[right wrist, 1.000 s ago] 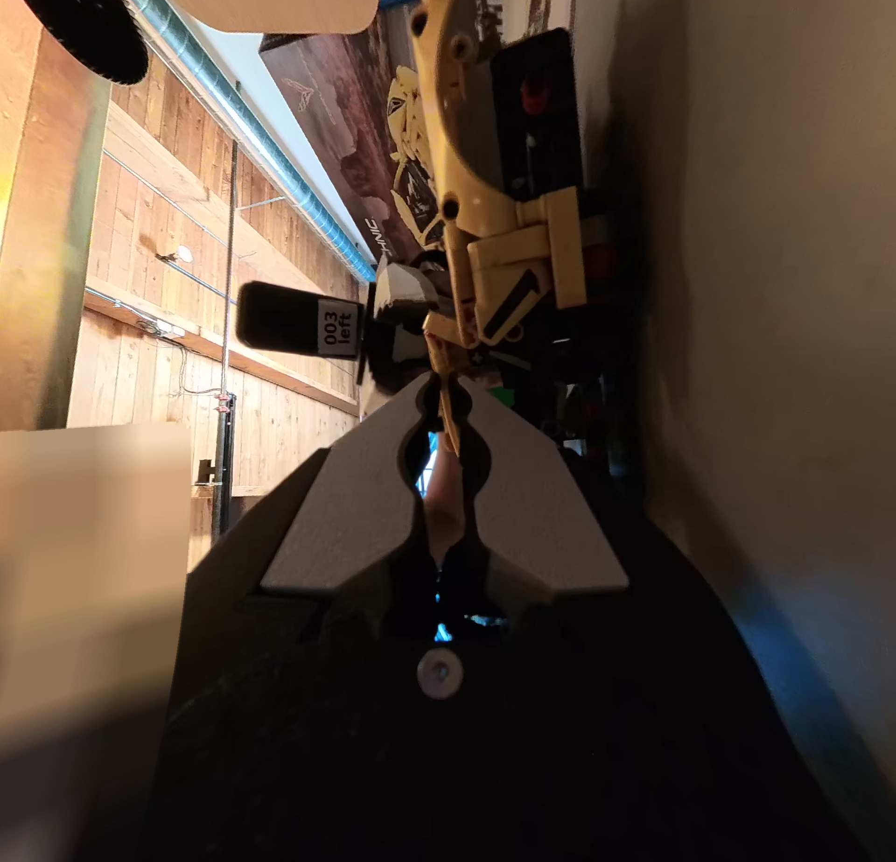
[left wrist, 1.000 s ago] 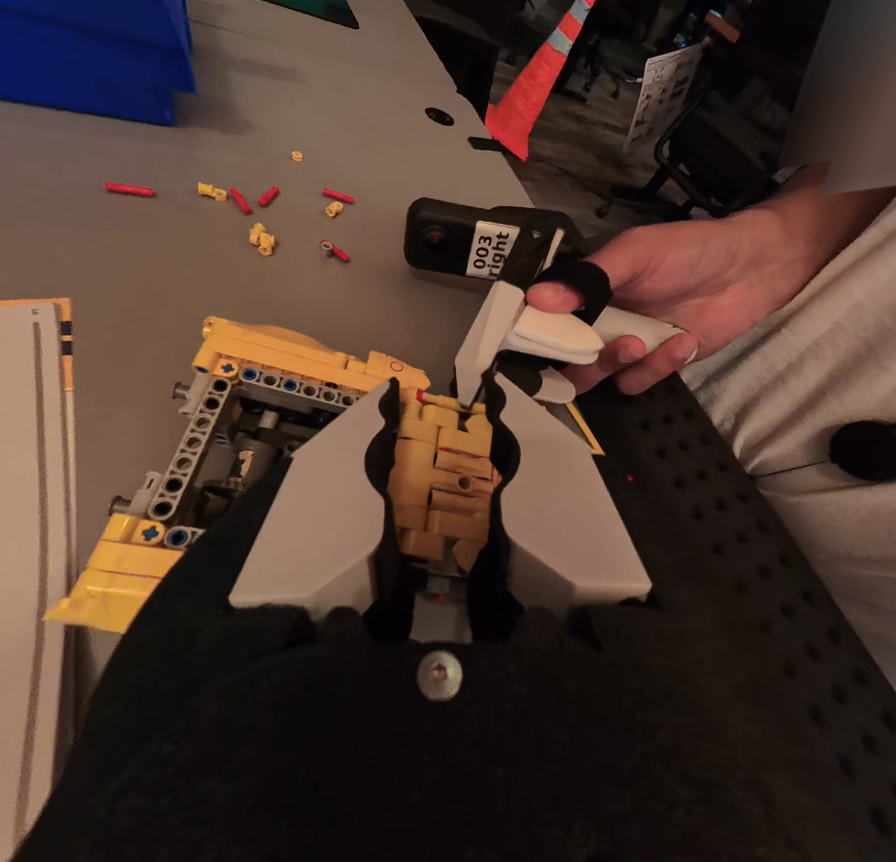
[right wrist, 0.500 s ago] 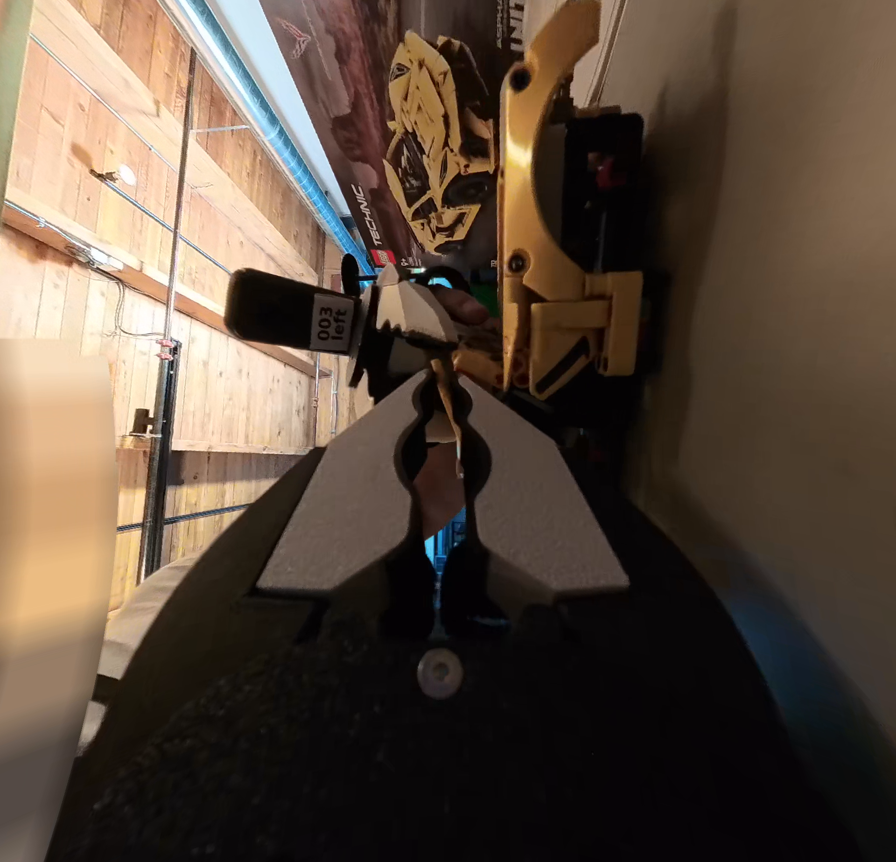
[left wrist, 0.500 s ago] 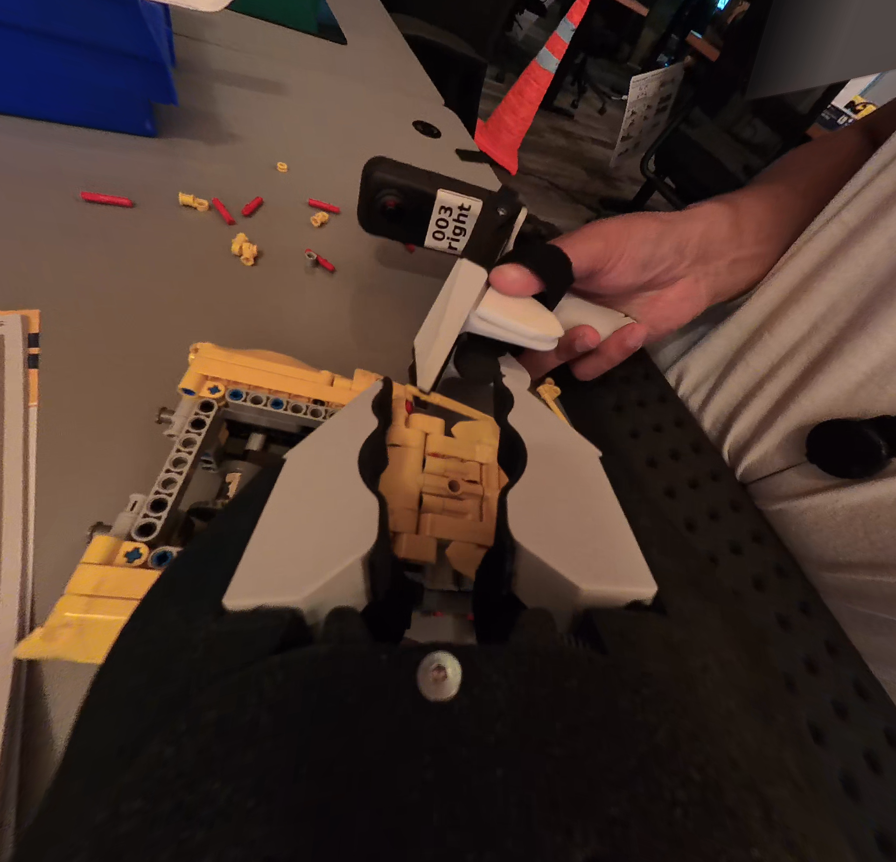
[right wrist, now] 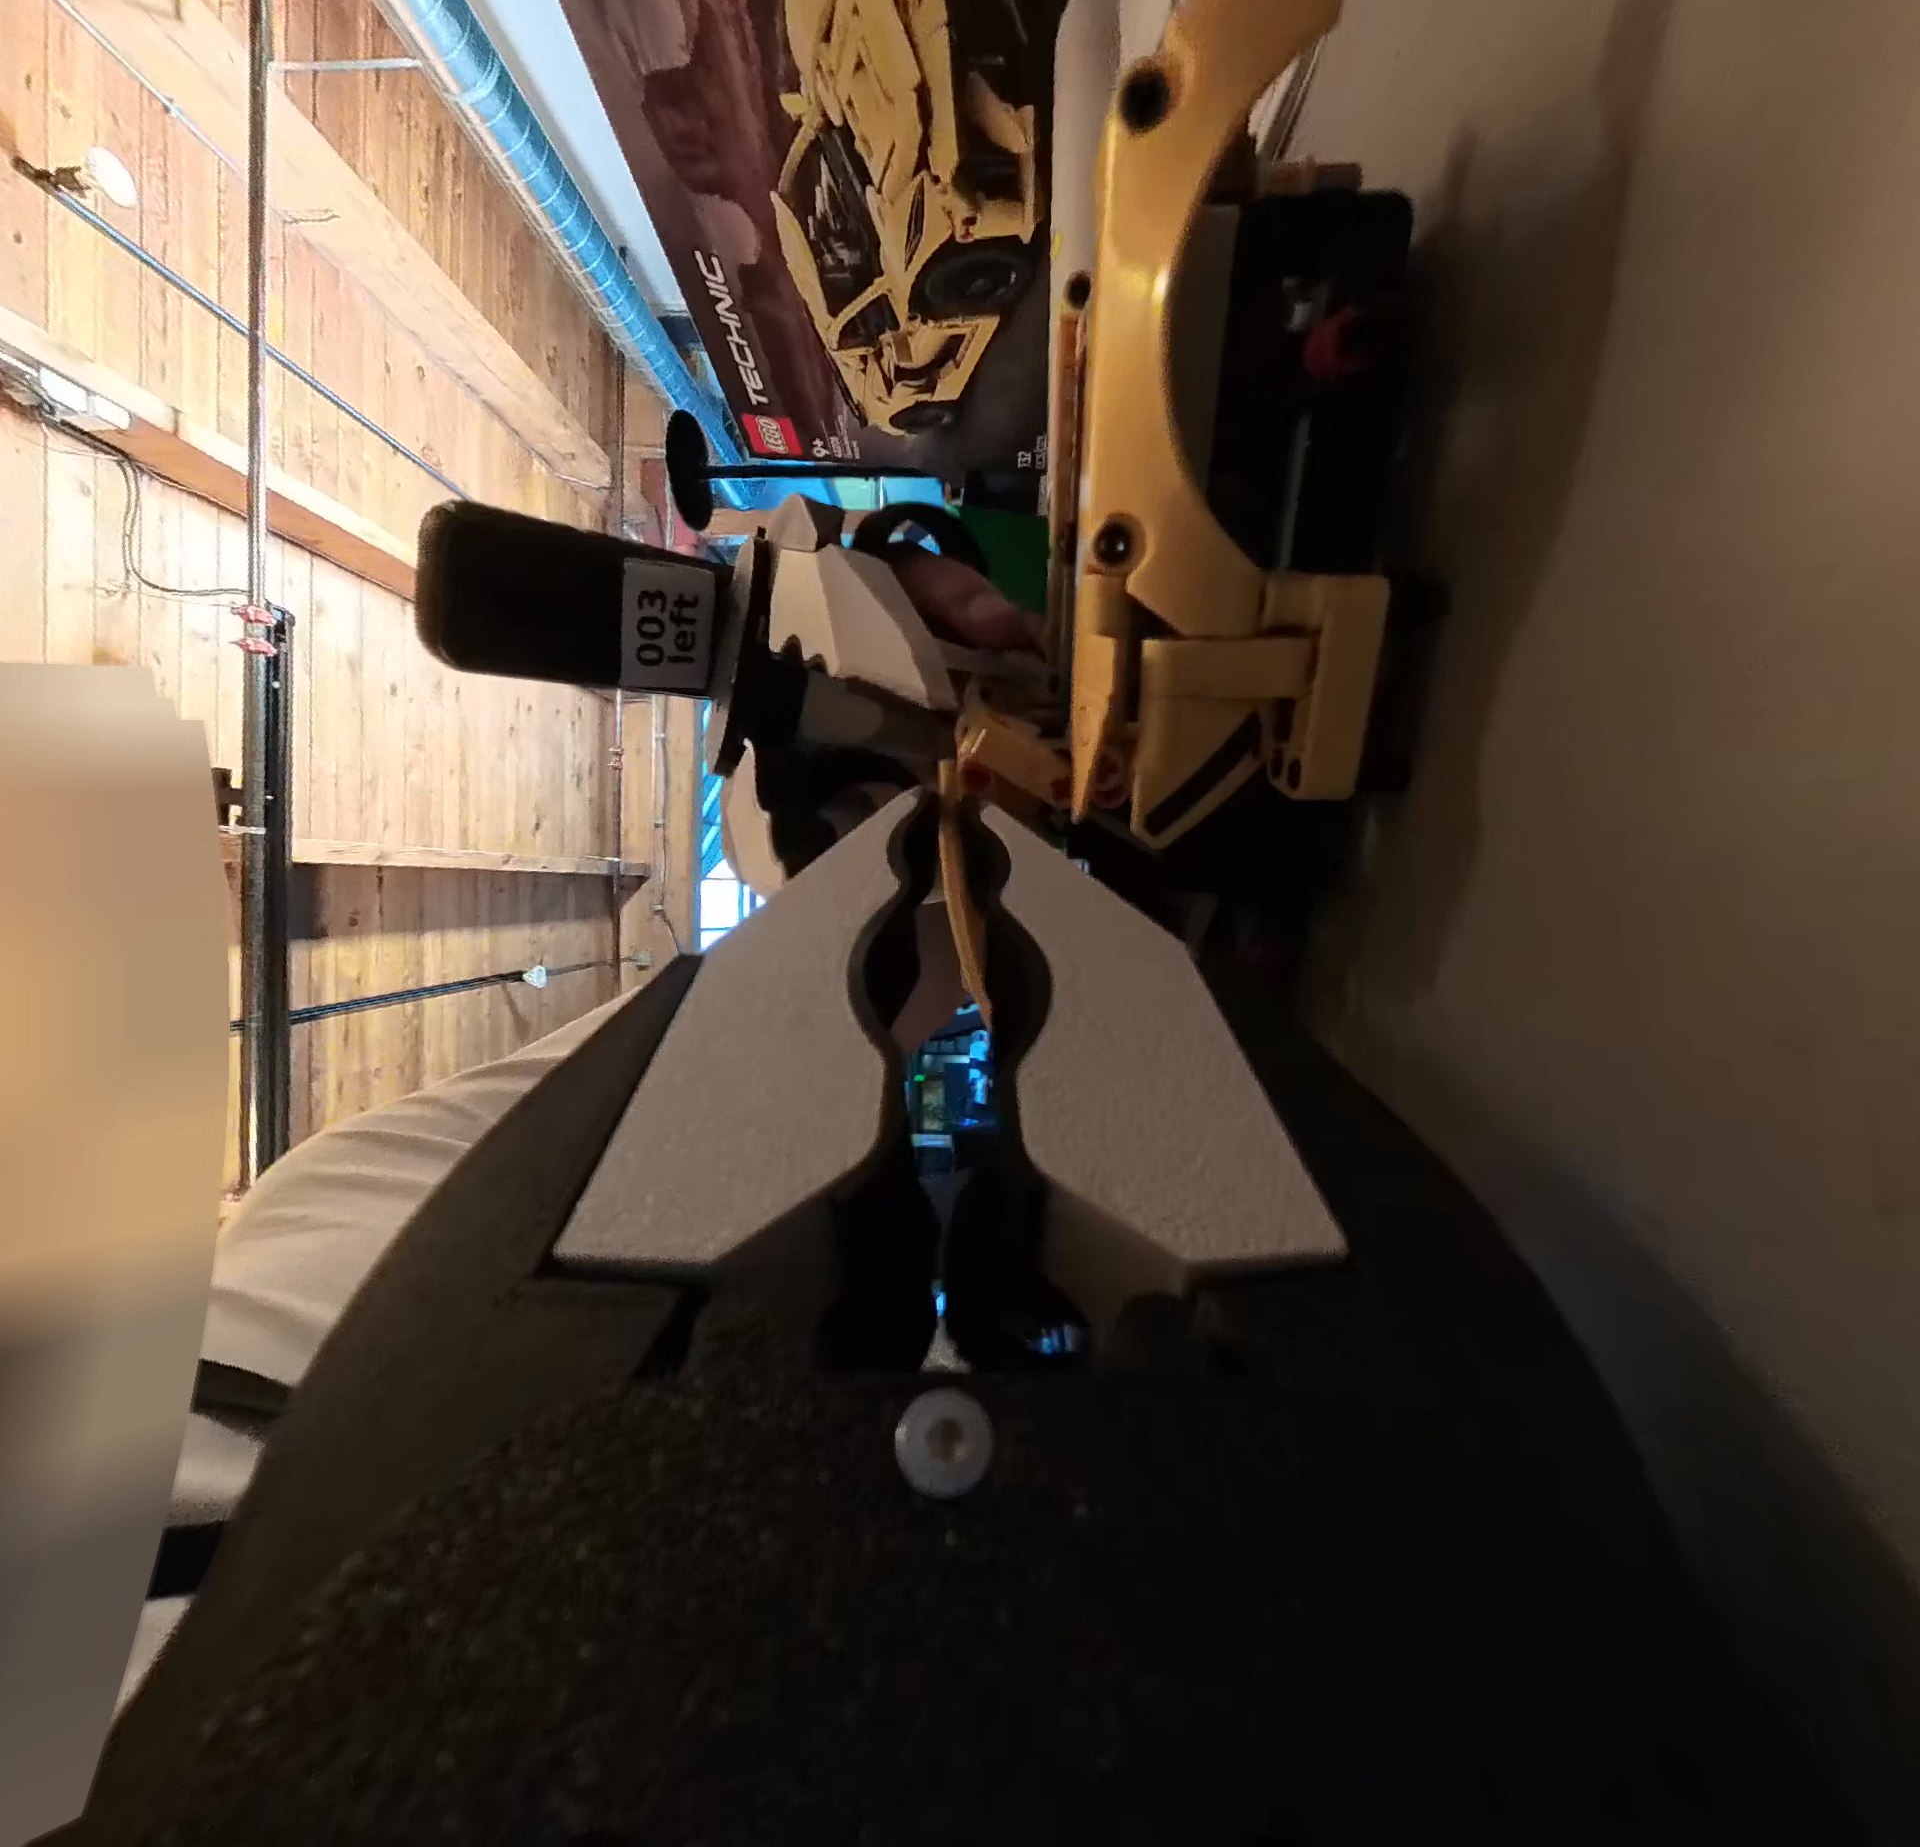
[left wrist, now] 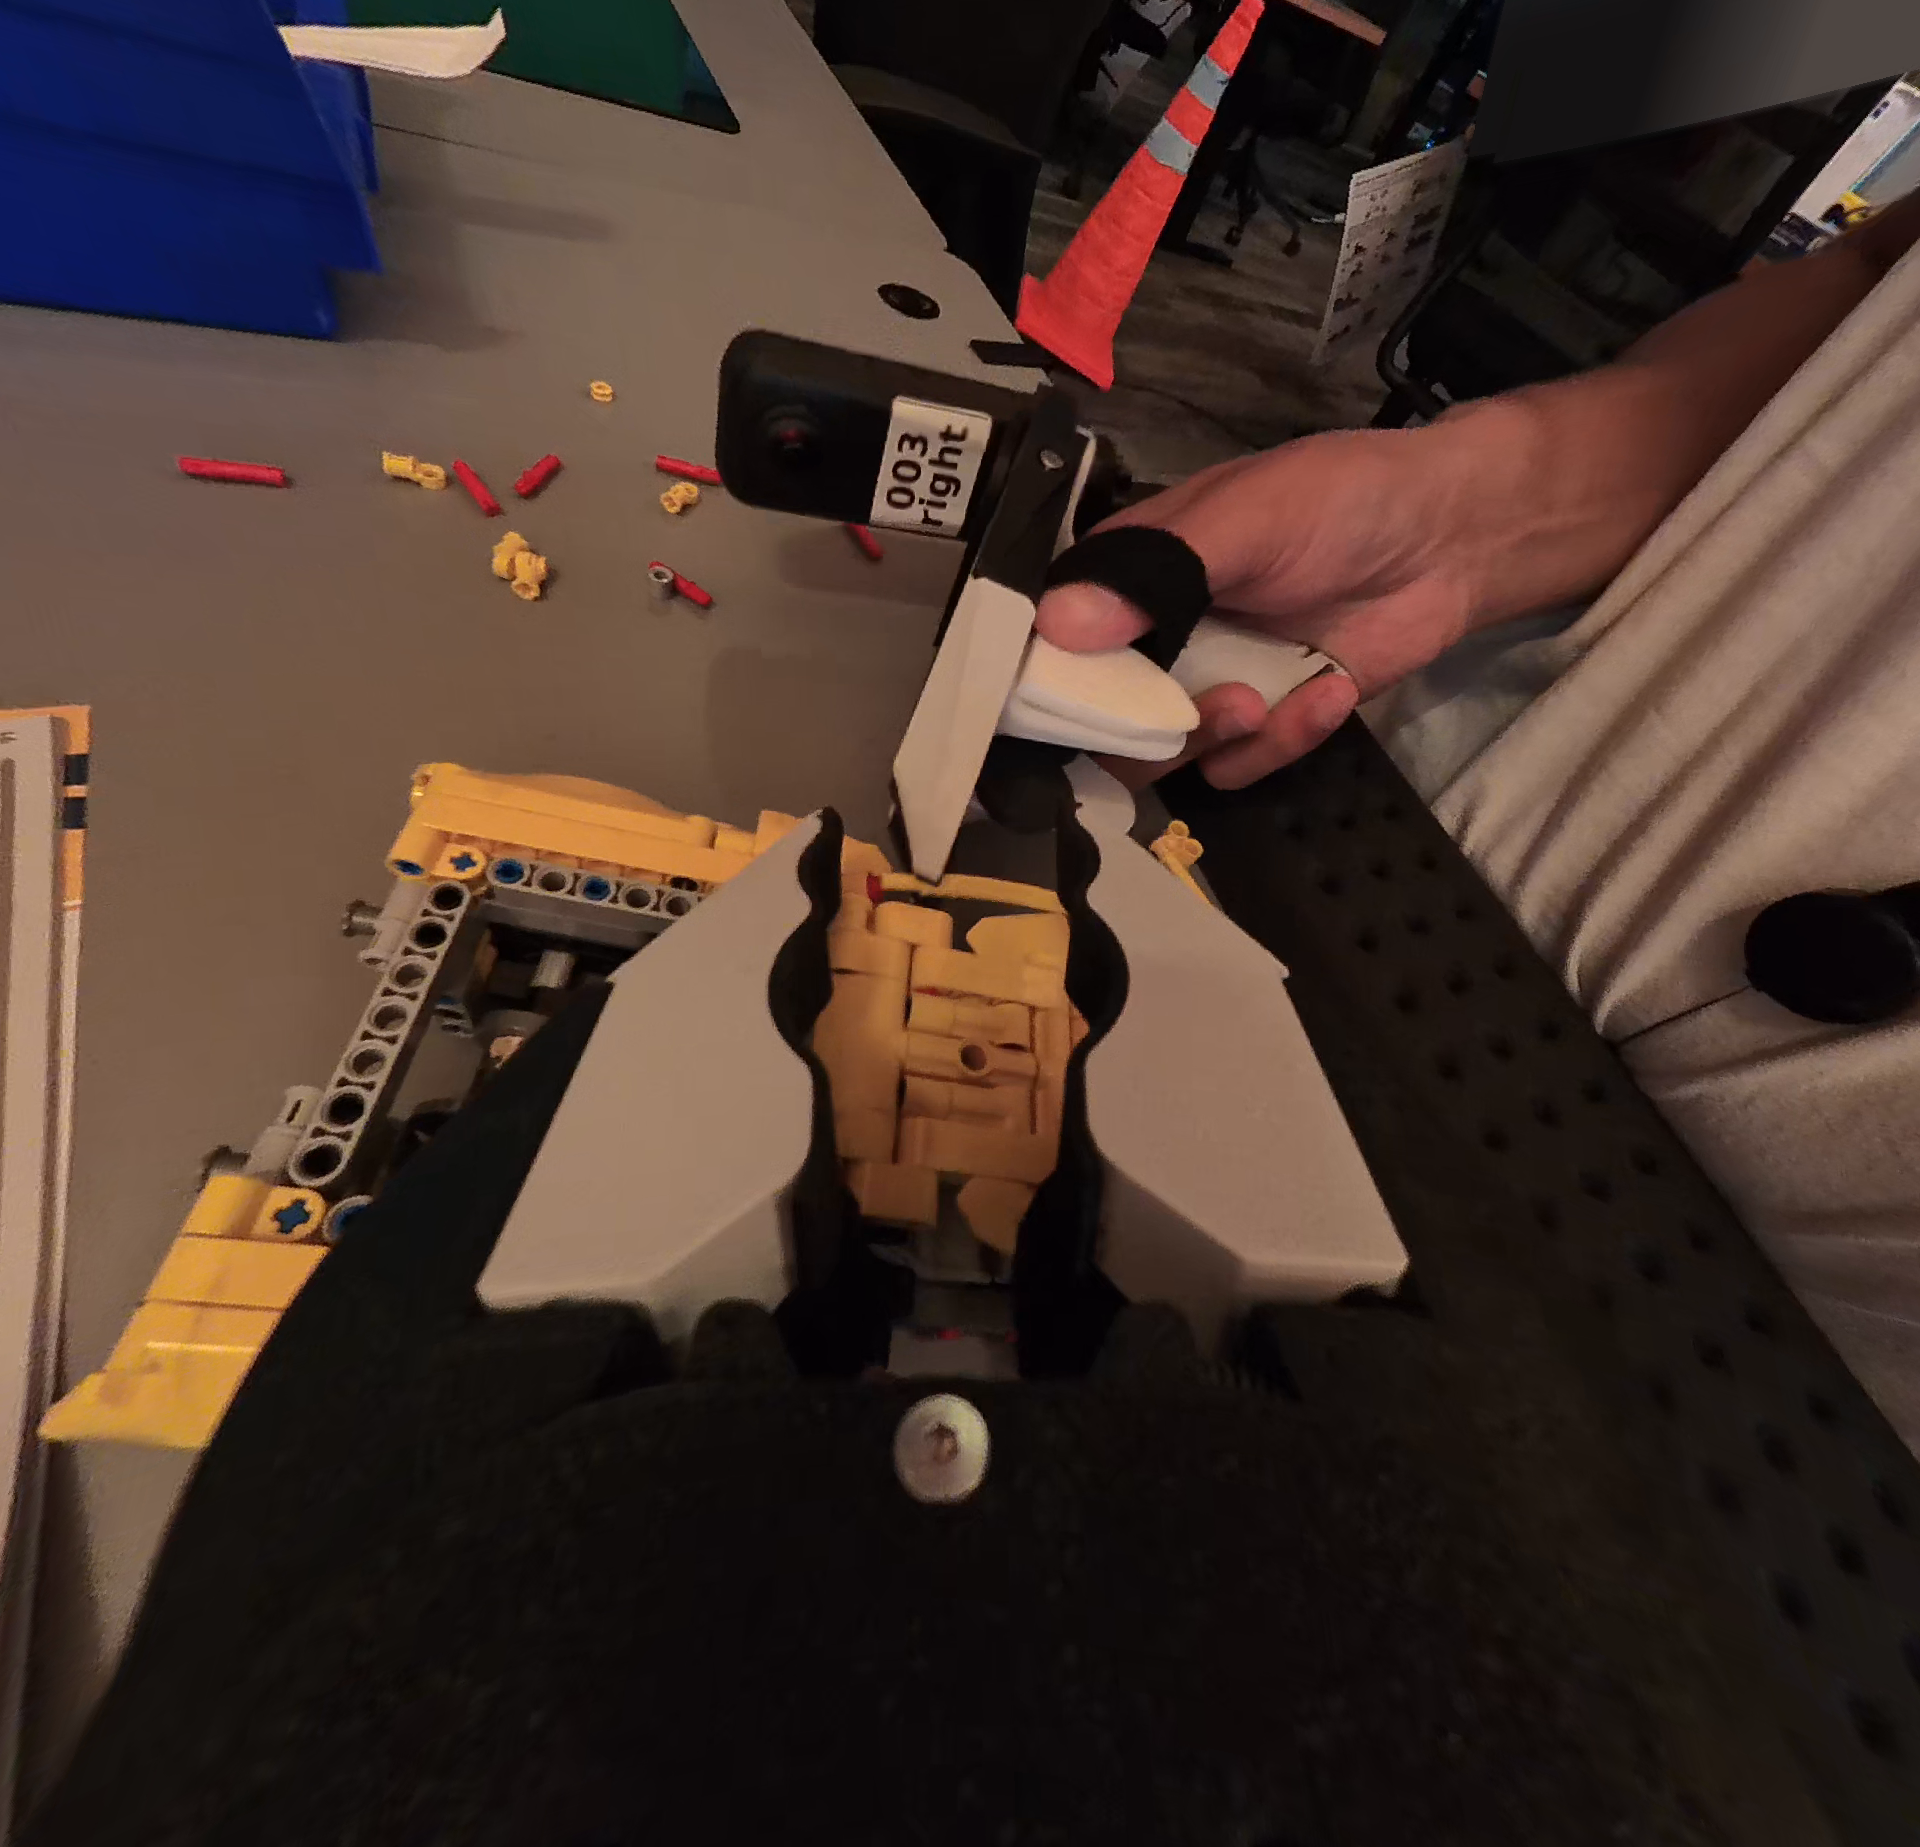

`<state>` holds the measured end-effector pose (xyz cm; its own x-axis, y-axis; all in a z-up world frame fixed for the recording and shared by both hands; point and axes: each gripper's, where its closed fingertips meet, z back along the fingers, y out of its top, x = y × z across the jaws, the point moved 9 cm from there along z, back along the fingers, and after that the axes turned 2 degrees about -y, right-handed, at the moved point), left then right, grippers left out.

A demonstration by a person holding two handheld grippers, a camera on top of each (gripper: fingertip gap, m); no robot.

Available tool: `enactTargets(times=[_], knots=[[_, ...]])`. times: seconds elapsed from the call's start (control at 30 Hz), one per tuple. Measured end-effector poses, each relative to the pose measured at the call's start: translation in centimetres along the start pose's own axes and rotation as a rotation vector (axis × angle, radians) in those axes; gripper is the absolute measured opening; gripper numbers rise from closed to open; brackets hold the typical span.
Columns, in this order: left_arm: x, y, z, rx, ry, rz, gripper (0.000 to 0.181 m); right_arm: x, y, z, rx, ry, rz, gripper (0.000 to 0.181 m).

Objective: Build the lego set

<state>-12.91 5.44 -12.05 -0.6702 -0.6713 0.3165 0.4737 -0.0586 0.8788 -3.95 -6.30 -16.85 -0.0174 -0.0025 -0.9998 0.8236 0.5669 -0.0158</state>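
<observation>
The partly built yellow Lego car lies on the grey table. My left gripper is shut on the car's yellow front block, with a grey finger on each side. My right gripper is shut on a thin yellow piece whose far end touches the car's front corner. In the left wrist view, the right gripper's finger points down at that same front edge. The left gripper shows in the right wrist view beside the car.
Loose red and yellow pins lie scattered on the table behind the car. Blue bins stand at the back left. A booklet lies at the left edge. A black perforated mat is at the right. The set's box stands behind. The grippers are tip to tip, or close to it.
The right gripper has tilted and shifted a little while keeping its tip at the car's front edge. Both grips are unchanged.
</observation>
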Motion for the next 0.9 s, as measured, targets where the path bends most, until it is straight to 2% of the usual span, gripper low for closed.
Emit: enactTargets(times=[0.17,0.33,0.5,0.6,0.67,0.8,0.9], knots=[[0.0,0.0,0.0,-0.001,0.005,0.001,0.042,0.2,0.1,0.8,-0.010,0.008,-0.129,0.002],[0.0,0.1,-0.3,-0.003,0.006,-0.003,0.042,-0.3,0.3,0.2,-0.072,-0.013,-0.171,0.003],[0.0,0.2,-0.3,0.003,0.023,0.006,0.042,-0.1,0.2,0.0,-0.040,-0.040,-0.195,0.002],[-0.2,0.8,0.6,0.006,0.065,0.019,0.037,-0.2,0.0,0.1,-0.020,-0.048,-0.192,0.002],[-0.1,1.7,1.5,0.006,0.032,0.052,0.038,-0.2,0.0,0.1,-0.011,-0.047,-0.191,0.002],[-0.7,1.4,1.1,-0.189,0.035,0.071,0.042,-0.2,-0.1,0.0,-0.002,-0.046,-0.190,0.002],[-0.9,1.0,0.1,-0.268,-0.019,0.088,0.042,-0.2,-0.2,0.0,0.008,-0.043,-0.188,0.002]])
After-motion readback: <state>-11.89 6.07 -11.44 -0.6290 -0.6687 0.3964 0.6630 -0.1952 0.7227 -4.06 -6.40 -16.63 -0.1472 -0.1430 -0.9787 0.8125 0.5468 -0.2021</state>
